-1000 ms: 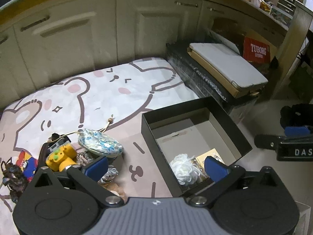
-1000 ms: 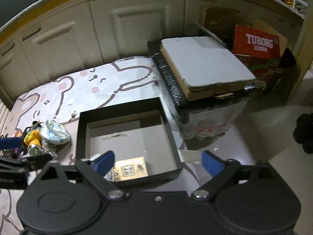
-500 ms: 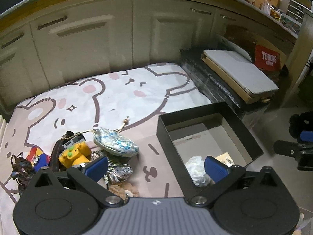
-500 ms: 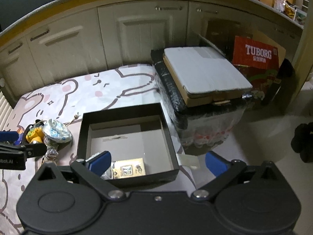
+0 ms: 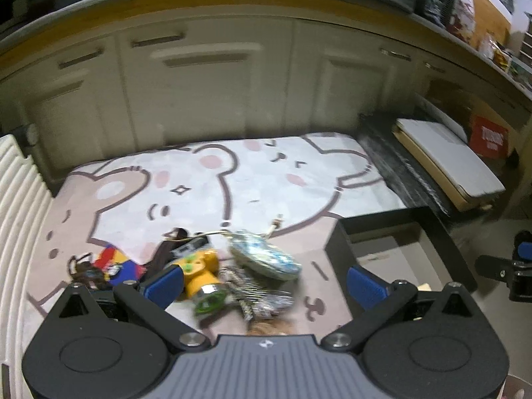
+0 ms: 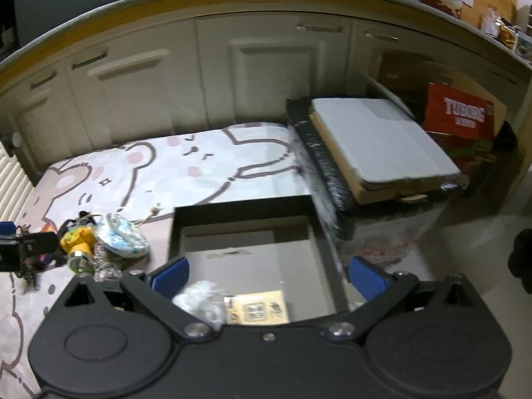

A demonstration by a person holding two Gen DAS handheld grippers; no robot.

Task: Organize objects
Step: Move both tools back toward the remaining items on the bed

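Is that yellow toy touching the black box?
Apart. The right wrist view shows the yellow toy on the mat, with bare mat between its pile and the black box.

A home kitchen floor, as far as I can see.

I look along cream cabinet doors (image 6: 266, 76) with bar handles under a yellow-edged countertop (image 6: 206, 3), with a cartoon bear mat (image 5: 232, 179) spread over the floor before them. A white ribbed radiator (image 5: 16, 219) stands at the left, a red Tuborg carton (image 6: 459, 116) sits at the right, and cluttered shelves (image 5: 492, 43) run above.
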